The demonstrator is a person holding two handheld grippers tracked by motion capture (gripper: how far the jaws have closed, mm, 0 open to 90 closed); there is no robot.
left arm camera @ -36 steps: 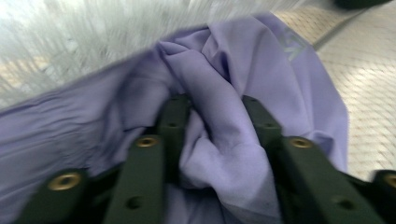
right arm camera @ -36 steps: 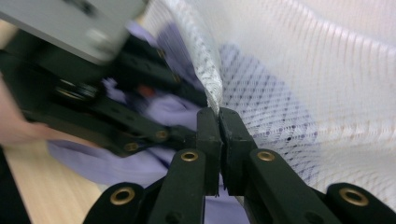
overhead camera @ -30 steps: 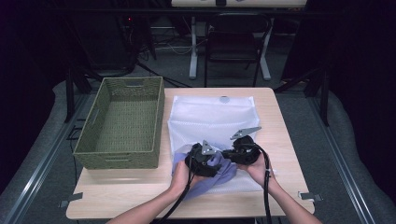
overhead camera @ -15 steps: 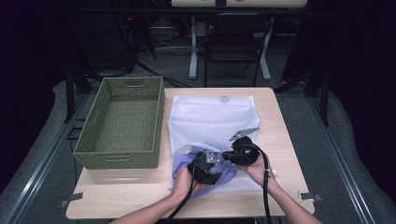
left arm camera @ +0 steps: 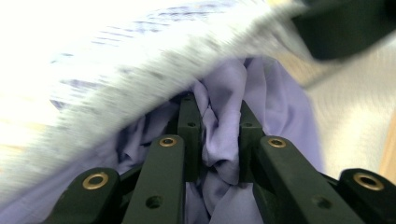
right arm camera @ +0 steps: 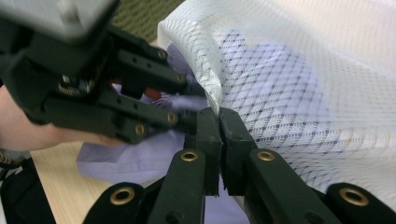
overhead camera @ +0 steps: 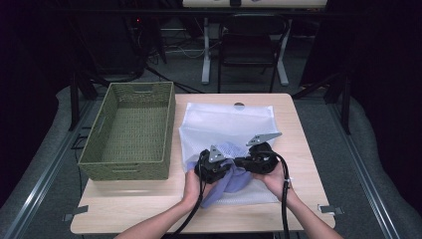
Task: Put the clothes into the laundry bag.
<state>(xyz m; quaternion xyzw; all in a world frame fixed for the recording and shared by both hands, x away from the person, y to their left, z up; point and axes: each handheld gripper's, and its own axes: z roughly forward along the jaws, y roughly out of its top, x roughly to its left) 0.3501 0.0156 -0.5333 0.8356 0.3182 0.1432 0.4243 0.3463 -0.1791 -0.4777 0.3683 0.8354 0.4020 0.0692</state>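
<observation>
Far to the left of my jaws sits the basket, green and woven, on the table, well apart from anything I hold. Nearer, my left hand carries my left gripper, which points toward the right one. Between its jaws lies a fold of the shirt, a soft lilac cloth. These jaws have just been closing, and in the left gripper view they stand narrow, both pads pressing on the bunched fabric. Above and to the left of them in that view runs the blurred edge of the bag, so the shirt sits right at the bag's mouth. In the high view the shirt spills out below both grippers onto the table, while its upper part shows through the mesh.

Beside that, my right gripper has its jaws pinched tight on the rim of the bag, the white mesh caught between the pads just where the hem turns. Up and to the right of these jaws the mesh spreads out, with lilac showing faintly through it. Left of them, in the right gripper view, my left gripper reaches under the lifted rim. My right hand grips from the right, and the two grippers sit close together over the bag's near edge.
</observation>
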